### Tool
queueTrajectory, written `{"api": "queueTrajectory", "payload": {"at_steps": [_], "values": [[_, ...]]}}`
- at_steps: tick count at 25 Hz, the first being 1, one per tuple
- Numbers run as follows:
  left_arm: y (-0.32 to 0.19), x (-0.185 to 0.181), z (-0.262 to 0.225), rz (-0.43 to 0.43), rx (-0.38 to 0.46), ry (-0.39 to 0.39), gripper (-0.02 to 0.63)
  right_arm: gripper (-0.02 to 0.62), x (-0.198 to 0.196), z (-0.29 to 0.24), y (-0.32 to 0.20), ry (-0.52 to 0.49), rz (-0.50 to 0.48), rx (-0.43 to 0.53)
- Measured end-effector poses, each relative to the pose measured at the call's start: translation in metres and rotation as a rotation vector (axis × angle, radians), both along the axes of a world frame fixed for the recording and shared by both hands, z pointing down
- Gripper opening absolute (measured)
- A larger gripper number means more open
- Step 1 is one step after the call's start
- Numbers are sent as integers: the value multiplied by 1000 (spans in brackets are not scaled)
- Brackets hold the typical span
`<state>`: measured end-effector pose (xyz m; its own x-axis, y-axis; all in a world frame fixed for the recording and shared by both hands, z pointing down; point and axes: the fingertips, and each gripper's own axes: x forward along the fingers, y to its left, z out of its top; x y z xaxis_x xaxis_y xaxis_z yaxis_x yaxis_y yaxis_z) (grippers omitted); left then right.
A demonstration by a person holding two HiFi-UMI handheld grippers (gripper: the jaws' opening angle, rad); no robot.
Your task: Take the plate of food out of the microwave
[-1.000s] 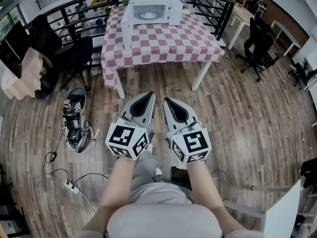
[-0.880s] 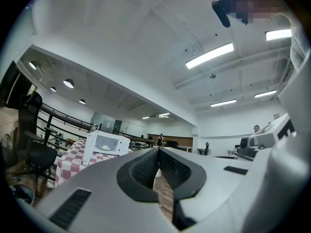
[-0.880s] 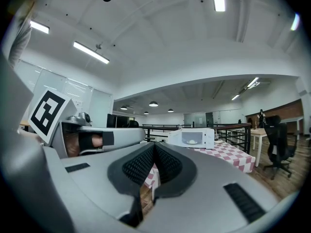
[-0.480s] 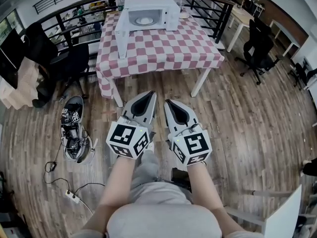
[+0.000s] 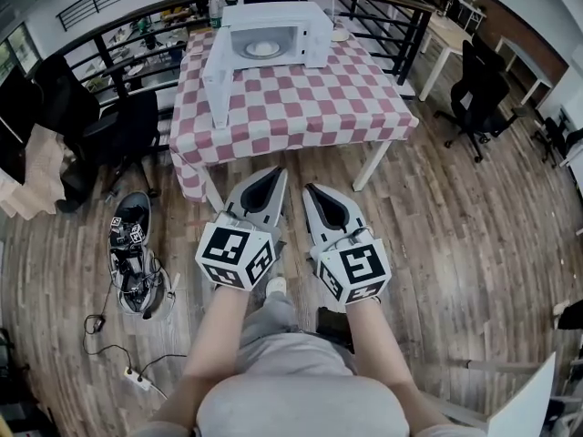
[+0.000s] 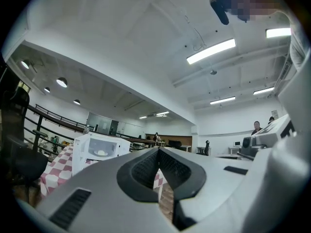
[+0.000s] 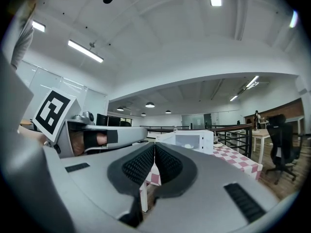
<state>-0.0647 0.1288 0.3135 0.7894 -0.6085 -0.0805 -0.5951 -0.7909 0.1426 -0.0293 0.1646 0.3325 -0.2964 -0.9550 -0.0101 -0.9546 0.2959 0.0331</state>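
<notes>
Jaws of left gripper [image 5: 277,174] and right gripper [image 5: 309,188]: fully together, nothing held. Well ahead, the microwave [image 5: 273,27] sits long axis crosswise, open cavity facing them; plate [image 5: 262,49] flat inside.

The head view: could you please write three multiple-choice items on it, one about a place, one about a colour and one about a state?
1. Where is the plate of food?
A. inside the microwave
B. on the floor
C. on a chair

2. What colours is the tablecloth?
A. blue and yellow
B. red and white
C. plain green

3. How is the microwave's door?
A. shut
B. taken off
C. swung open

Answers:
1 A, the plate shows in the lit cavity.
2 B, its checks are red and white.
3 C, it stands out in front of the cavity's left edge.
</notes>
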Motion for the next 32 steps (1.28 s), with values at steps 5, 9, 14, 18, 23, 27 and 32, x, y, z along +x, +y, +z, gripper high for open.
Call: {"api": "queueTrajectory", "payload": {"at_steps": [5, 9, 14, 18, 23, 27, 32], "values": [[-46, 9, 3, 6, -13, 0, 3, 26, 8, 0, -43, 8, 7, -8], [-81, 19, 3, 21, -12, -6, 3, 26, 16, 0, -79, 5, 19, -10], [-127, 26, 1, 29, -7, -2, 3, 26, 22, -2, -124, 4, 30, -5], [-159, 33, 3, 37, -2, 2, 3, 26, 28, 2, -155, 4, 42, -7], [-185, 44, 6, 70, -15, 5, 3, 26, 39, 2, -184, 3, 71, -11], [-206, 48, 14, 69, -31, -3, 3, 26, 46, 10, -203, -5, 80, -29], [-229, 52, 21, 56, -48, -7, 3, 26, 56, 15, -228, -19, 80, -41]]}}
